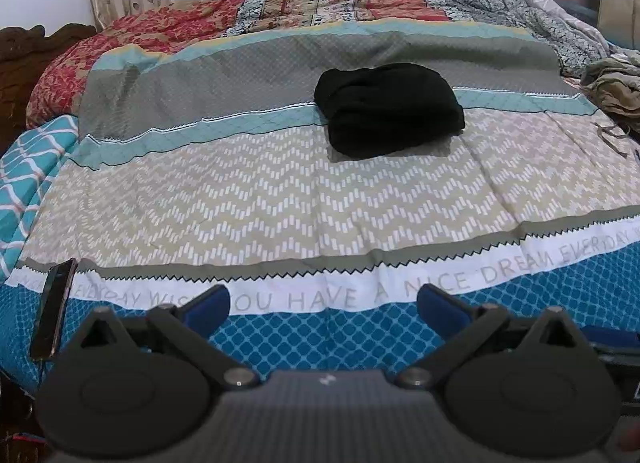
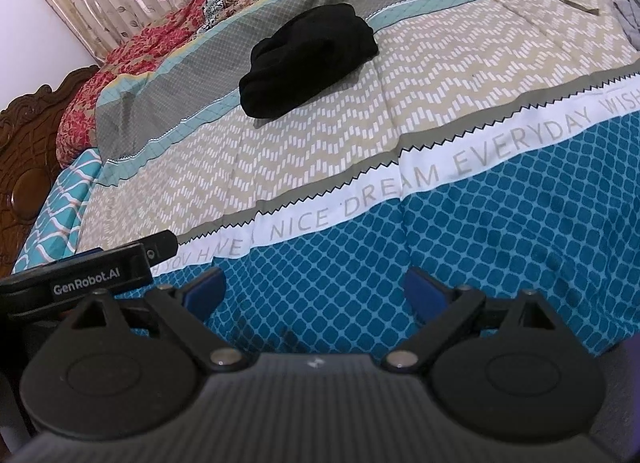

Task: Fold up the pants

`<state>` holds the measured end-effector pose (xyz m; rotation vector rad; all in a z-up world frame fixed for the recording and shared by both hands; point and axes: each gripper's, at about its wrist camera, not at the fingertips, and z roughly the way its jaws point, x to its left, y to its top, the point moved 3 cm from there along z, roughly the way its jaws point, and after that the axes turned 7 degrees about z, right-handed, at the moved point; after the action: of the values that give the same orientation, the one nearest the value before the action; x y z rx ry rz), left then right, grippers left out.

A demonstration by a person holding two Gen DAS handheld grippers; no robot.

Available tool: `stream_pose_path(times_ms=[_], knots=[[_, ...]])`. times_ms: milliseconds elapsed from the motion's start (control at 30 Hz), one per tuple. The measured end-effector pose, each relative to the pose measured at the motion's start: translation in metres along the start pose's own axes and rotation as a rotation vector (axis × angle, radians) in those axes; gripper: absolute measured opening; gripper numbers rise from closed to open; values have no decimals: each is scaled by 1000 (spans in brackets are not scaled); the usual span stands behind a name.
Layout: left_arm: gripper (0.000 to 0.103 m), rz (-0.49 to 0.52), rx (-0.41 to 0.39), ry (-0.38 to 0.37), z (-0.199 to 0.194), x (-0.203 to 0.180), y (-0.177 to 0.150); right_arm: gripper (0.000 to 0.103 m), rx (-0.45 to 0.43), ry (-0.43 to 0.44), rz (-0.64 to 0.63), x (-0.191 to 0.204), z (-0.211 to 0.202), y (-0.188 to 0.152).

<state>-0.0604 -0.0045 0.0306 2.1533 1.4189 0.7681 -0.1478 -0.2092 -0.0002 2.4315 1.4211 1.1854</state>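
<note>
Pants [image 1: 388,109] lie as a compact black bundle on the bedspread [image 1: 280,199], at about 12 o'clock from the left gripper [image 1: 324,305] and well apart from it. In the left wrist view a phone [image 1: 54,309] rests at 9 o'clock near the bed's edge, then the left gripper with both blue pads spread and nothing between them, then a heap of olive clothes [image 1: 612,83] at 2 o'clock by the far right edge. In the right wrist view a carved headboard [image 2: 28,151] shows at 9 o'clock, the body of the left gripper sits just beside the right gripper [image 2: 316,287] at 9 o'clock, and the pants appear at 11 o'clock; the right gripper is likewise released and empty, low over the blue lattice band.

Judged from the rounded, layered shape, the bundle looks already folded, so the task seems at or near its end. The cloth appears soft, thick, light and limp: it should sag wherever unsupported and slide little on the cotton. Any further hold is best taken at the near corners of the stack, pinching all layers together, one gripper per corner; a grip on the top layer alone would likely peel the fold open.
</note>
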Motion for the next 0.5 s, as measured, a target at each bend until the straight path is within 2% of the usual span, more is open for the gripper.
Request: stream_pose_path(times_ms=[500], knots=[[103,34,1,54,6,1,-6,97,32,-2,28,-6,6,-1]])
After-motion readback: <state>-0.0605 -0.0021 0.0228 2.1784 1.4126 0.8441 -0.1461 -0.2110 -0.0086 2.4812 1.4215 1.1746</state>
